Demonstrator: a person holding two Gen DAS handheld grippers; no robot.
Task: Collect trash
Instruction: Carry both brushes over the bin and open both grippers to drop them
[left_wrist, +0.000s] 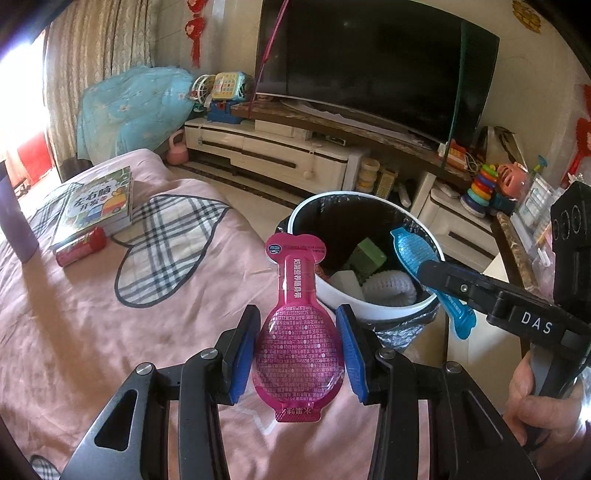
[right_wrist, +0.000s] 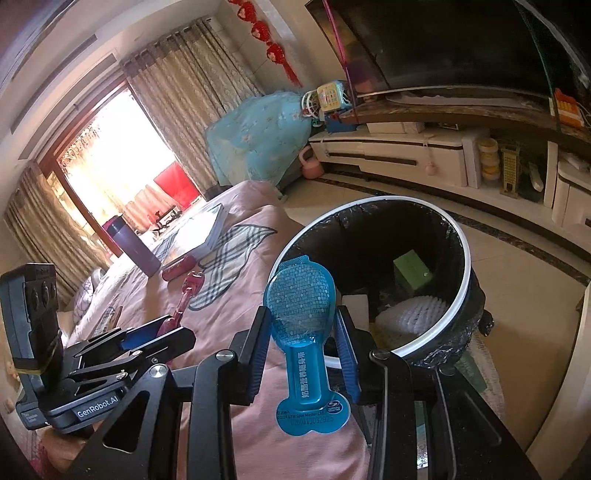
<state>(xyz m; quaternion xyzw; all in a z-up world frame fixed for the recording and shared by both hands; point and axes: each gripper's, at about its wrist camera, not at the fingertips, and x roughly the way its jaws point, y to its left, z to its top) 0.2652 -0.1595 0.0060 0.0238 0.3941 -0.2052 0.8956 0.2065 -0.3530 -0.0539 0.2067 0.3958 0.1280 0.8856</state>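
Right hand-held gripper (right_wrist: 301, 354) with blue packet (right_wrist: 302, 332) over bin (right_wrist: 466, 273).

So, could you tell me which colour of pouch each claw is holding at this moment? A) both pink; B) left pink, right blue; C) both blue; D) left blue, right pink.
B: the left claw is closed on the pink pouch, while the right claw grips the blue pouch beside the trash bin.
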